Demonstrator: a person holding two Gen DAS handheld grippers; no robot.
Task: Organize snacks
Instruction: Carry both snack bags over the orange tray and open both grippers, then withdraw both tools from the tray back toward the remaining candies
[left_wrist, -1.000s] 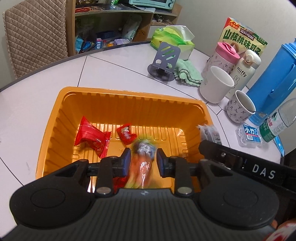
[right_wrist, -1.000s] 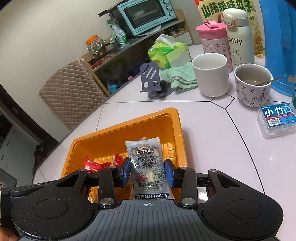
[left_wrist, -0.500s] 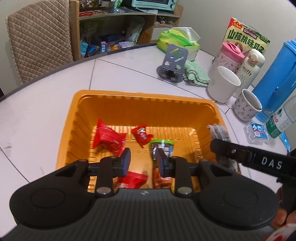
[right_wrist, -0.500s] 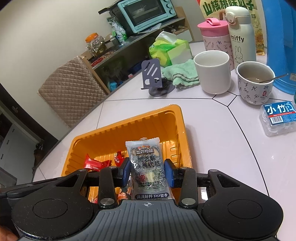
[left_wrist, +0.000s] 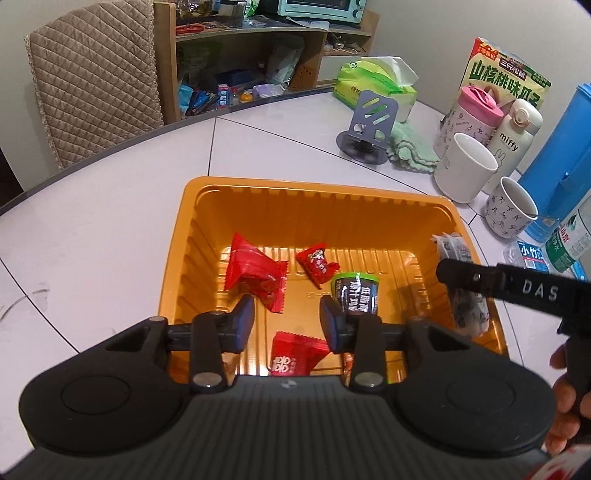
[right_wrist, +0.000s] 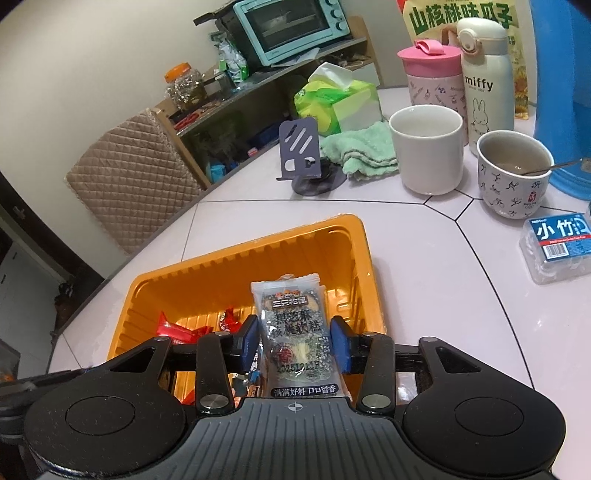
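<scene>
A: Between the blue-padded fingers of the right gripper, a clear plastic sesame-and-walnut cake packet with grey speckled print stands upright, pinched on both sides above the orange ribbed plastic tray.

B: And the left gripper?

A: Its fingers stand parted with nothing between them, over the near end of the same tray. Directly below the gap lies a red foil snack pack with white characters.

B: What else lies in the tray?

A: A dark sachet with a green top edge rests just behind the left gripper's right finger. A larger red pillow-shaped wrapper lies toward the left wall, a small red candy wrapper beside it nearer the middle. The right gripper's black arm marked "DAS" crosses the tray's right rim in the left wrist view, its packet hanging inside that edge.

B: Beyond the tray?

A: On the white tiled table, well apart from the tray, stand a plain white ceramic mug, a white patterned cup holding a spoon and a grey phone stand.
</scene>
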